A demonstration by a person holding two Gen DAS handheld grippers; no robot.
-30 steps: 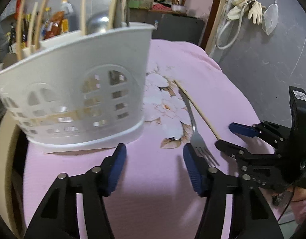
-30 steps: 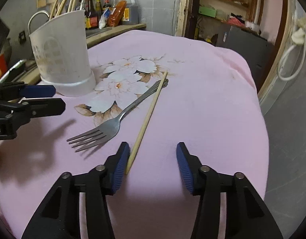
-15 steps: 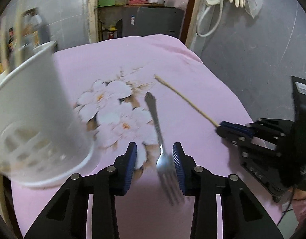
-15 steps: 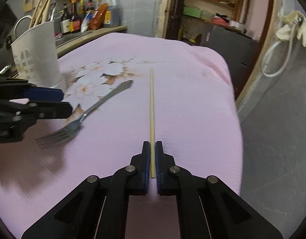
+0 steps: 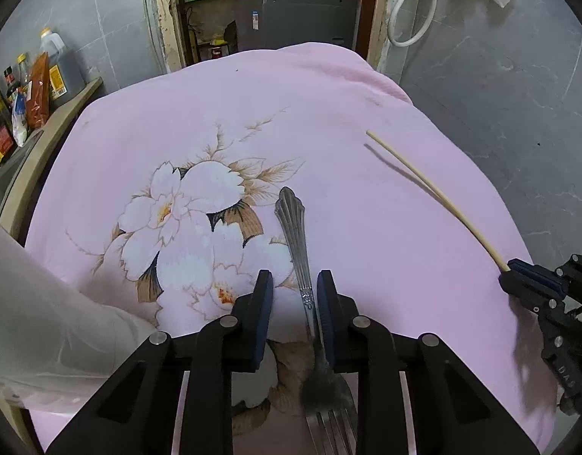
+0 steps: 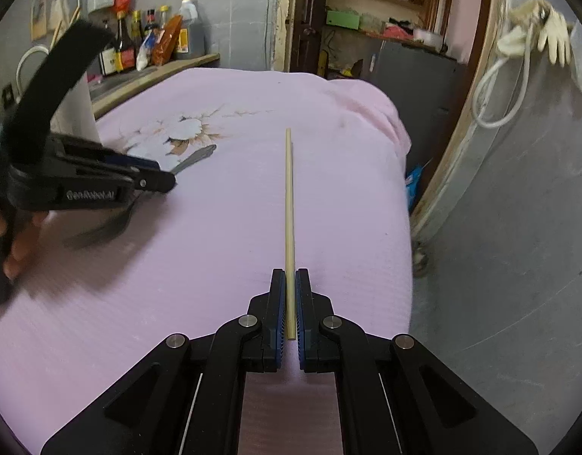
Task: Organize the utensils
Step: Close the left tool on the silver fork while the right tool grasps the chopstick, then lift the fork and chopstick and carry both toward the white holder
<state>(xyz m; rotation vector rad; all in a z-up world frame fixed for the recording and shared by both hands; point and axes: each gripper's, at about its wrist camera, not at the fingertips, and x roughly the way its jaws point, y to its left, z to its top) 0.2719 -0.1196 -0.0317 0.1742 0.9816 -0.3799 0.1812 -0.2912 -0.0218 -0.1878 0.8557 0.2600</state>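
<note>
Slim round wooden chopstick (image 6: 289, 204) clamped in right gripper (image 6: 289, 303) jaws, ornate steel fork (image 5: 296, 242) between left gripper (image 5: 294, 303) jaws, just closing, not yet pressing.

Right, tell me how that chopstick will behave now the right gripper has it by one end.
The chopstick looks thin, stiff and probably light, so it should lift without sagging. The right gripper clamps only its near end, so the long free end may swing or pivot. Its smooth, narrow shaft could slip between the pads.

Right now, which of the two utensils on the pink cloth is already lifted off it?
The chopstick: the right hand-held gripper is shut on its near end and it casts a separate shadow. The fork lies flat between the left hand-held gripper's closing jaws.
</note>
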